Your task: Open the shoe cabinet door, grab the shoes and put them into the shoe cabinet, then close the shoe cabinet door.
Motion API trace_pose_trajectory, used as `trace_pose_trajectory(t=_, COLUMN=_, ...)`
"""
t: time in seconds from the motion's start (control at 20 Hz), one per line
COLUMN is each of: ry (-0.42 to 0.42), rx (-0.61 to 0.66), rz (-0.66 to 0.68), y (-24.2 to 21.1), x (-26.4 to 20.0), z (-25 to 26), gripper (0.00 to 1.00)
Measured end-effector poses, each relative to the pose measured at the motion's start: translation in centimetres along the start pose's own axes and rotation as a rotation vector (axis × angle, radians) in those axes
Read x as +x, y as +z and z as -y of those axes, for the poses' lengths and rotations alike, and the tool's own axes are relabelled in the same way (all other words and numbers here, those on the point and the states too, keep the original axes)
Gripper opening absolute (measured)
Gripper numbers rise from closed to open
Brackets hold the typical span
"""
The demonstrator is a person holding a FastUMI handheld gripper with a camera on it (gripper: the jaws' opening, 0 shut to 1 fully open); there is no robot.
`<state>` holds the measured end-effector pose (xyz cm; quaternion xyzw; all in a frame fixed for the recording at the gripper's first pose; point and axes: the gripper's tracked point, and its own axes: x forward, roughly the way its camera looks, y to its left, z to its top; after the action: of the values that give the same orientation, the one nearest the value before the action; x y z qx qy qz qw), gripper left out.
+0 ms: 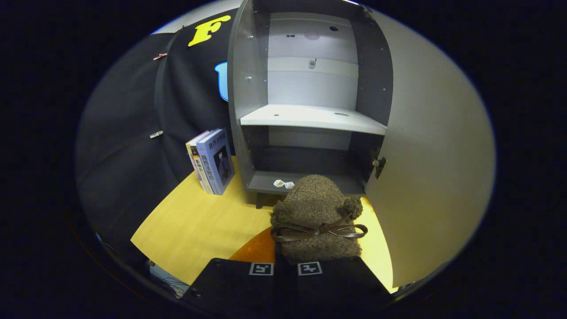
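While the fingers (pixel 285 266) are clamping the fuzzy shoe (pixel 315 221), it's hanging just before the cabinet (pixel 310 116); door (pixel 429 168) swung wide, bottom shelf (pixel 305 179) open.

Dim, sharp, fisheye-bent edges

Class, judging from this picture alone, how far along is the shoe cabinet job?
Done: the cabinet door stands open. In hand: the gripper is shut on a fuzzy brown shoe, just before the bottom shelf. Left: set the shoe inside, then close the door.
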<state>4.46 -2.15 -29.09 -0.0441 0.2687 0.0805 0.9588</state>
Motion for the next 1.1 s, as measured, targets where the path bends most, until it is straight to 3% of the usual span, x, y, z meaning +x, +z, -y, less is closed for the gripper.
trace_pose_trajectory(t=0.25, ry=0.044, rx=-0.010, rz=0.050, y=4.0, x=-1.9, z=1.3, gripper=0.05)
trace_pose_trajectory(t=0.5, ry=0.022, rx=-0.001, rz=0.073, y=8.6, x=-1.5, z=2.9, gripper=0.05)
trace_pose_trajectory(t=1.1, ry=-0.059, rx=0.032, rz=0.149, y=22.0, x=4.8, z=3.6, gripper=0.05)
